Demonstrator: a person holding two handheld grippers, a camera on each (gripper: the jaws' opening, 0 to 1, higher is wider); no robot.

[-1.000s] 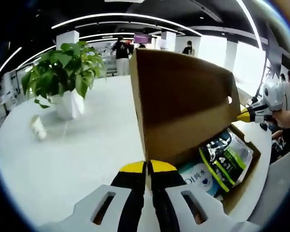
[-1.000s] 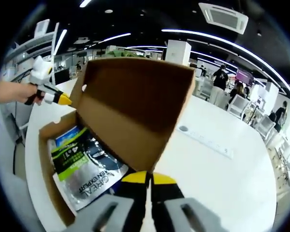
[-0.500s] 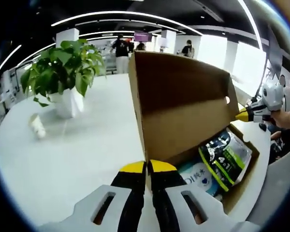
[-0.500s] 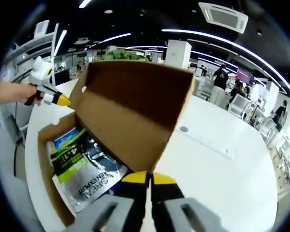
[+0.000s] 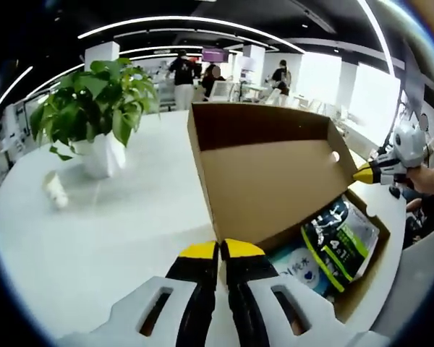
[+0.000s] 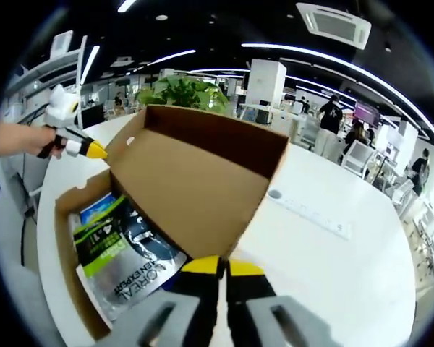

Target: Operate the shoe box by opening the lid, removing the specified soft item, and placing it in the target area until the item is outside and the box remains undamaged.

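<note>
Standing open on a white round table (image 5: 108,238), the brown cardboard shoe box (image 6: 76,303) had its lid (image 5: 275,184) raised and leaning back. Each gripper pinched a lower corner of that lid: the left gripper (image 5: 220,249) and the right gripper (image 6: 219,266), both with yellow-tipped jaws pressed together on the card. Glossy soft pouches (image 6: 130,249) lay flat inside the box, just below and beside both grippers, long axis along the box. Either hand looked about equally near. A potted plant (image 5: 94,108) stood well apart.
</note>
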